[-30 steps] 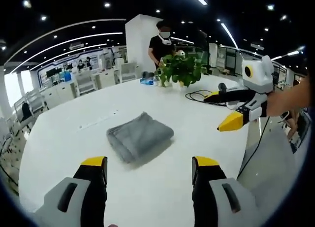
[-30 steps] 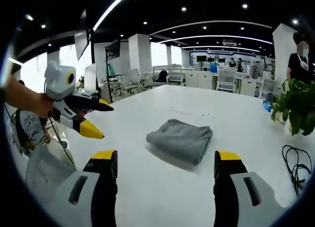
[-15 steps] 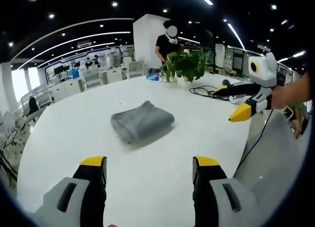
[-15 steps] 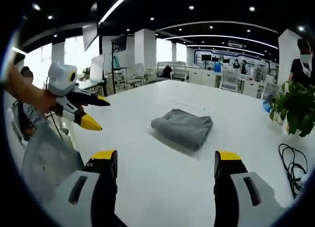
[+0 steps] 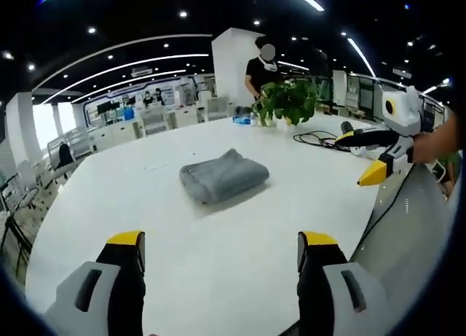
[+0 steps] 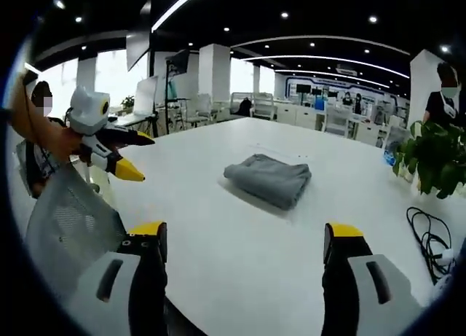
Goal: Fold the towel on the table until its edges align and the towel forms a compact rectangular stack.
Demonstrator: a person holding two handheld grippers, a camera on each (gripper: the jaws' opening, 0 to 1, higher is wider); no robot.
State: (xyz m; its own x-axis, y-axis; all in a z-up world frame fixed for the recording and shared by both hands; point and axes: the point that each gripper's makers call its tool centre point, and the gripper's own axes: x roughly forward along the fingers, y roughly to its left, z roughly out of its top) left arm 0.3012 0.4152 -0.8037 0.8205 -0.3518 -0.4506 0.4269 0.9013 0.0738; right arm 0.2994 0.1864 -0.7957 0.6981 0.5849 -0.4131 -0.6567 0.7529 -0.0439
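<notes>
The white desk [image 5: 218, 234] carries the grey towel [image 5: 223, 176] near its middle, well apart from both grippers. The towel is seen as a compact folded stack, its edges roughly aligned — the folding step is judged complete or nearly so. A potted plant [image 5: 289, 100] and a black cable [image 6: 429, 237] lie toward the far side.

The left gripper [image 5: 218, 252] is held back from the desk edge with jaws wide, nothing between them. The right gripper [image 6: 244, 241] is likewise held with jaws wide and empty.

If misalignment is found, an approach to the offending edge is required; otherwise no further move is called for.
</notes>
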